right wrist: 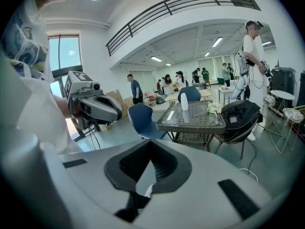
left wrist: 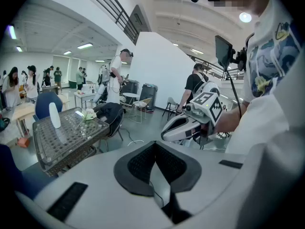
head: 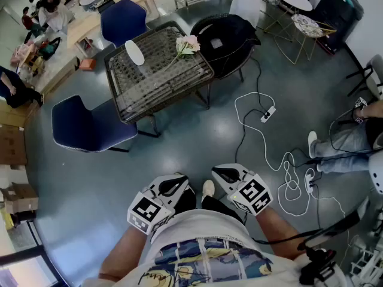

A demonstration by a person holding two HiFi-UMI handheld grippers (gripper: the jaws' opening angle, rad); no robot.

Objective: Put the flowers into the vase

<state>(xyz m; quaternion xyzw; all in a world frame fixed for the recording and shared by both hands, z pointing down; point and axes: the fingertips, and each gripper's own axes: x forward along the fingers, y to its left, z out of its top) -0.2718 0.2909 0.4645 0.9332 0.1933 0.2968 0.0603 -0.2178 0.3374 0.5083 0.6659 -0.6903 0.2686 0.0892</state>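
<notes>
A pale pink bunch of flowers (head: 187, 45) lies on the far right part of a glass-topped wicker table (head: 173, 85). A white vase (head: 134, 52) stands on the table's left part, apart from them. Both grippers are held close to my body, far from the table. My left gripper (head: 175, 184) and right gripper (head: 226, 173) are shut, with nothing between their pads. From the left gripper (left wrist: 155, 144), vase (left wrist: 55, 115) and flowers (left wrist: 88, 113) appear far left. From the right gripper (right wrist: 150, 144), vase (right wrist: 184, 101) and flowers (right wrist: 212, 109) stand ahead.
Two blue chairs (head: 90, 127) (head: 122, 20) flank the table, and a black chair with a dark jacket (head: 227, 37) stands to its right. White cables (head: 287, 178) trail over the grey floor. A seated person's legs (head: 341, 148) are at right, cardboard boxes (head: 15, 142) at left.
</notes>
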